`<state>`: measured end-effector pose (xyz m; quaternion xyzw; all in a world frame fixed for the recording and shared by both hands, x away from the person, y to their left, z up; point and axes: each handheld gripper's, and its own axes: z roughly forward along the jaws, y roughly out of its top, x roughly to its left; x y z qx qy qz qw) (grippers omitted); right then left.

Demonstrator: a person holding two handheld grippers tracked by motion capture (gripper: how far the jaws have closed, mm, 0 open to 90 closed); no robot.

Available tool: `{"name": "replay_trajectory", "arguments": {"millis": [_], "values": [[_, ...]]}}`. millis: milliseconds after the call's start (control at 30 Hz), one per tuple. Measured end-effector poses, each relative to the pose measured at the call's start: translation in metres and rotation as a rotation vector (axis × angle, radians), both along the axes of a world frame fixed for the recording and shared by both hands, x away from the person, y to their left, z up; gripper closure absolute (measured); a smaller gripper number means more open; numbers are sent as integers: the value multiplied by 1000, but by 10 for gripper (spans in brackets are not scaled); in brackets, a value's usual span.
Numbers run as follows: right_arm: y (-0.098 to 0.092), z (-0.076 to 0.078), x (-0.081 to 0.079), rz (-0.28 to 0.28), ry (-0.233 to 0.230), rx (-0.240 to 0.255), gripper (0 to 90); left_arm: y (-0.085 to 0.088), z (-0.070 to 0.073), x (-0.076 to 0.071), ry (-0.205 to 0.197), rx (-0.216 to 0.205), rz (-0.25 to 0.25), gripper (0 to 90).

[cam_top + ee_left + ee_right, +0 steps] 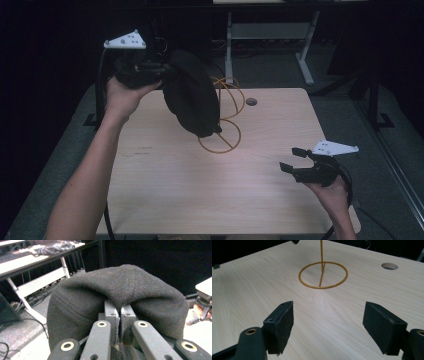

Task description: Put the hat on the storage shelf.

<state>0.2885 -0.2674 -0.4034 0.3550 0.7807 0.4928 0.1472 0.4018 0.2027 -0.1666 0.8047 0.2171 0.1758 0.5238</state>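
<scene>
The left gripper (159, 70) is held raised above the far left part of the table (165, 190), and its jaws are clamped together on a fold of a black hat (192, 95). In the left gripper view the dark felt-like fabric of the black hat (117, 297) is seen pinched between the two grey pads, with the cloth bulging out to either side of the pinch and rising above the jaws like a dome. In the high view the hat is seen hanging in the air from that grip, clear of the tabletop and in front of a yellow wire stand (225, 120), whose upper loops are partly covered by it. The stand's ring base (323, 275) is seen resting flat on the pale wood in the right gripper view, with a thin upright rod rising from it. A round cable hole (251, 101) is set in the table beyond the stand. The right gripper (294, 159) is held low over the near right part of the table, well apart from the hat; its jaws are spread wide with nothing between them, and bare wood is seen between the two black pads (280, 326), which are pointed toward the ring base. Dark floor and the legs of another desk (270, 35) are seen beyond the table.
</scene>
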Motion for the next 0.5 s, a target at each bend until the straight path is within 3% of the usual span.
{"name": "replay_trajectory", "arguments": {"millis": [267,400,500], "values": [[-3,2,-3,-9,-22,16,255,-43,27,27,15,69,3,872],[-4,1,-2,-10,-7,21,255,-72,28,44,25,128,24,872],[-5,0,-1,-8,-2,30,252,-100,21,58,47,179,31,871]]}}
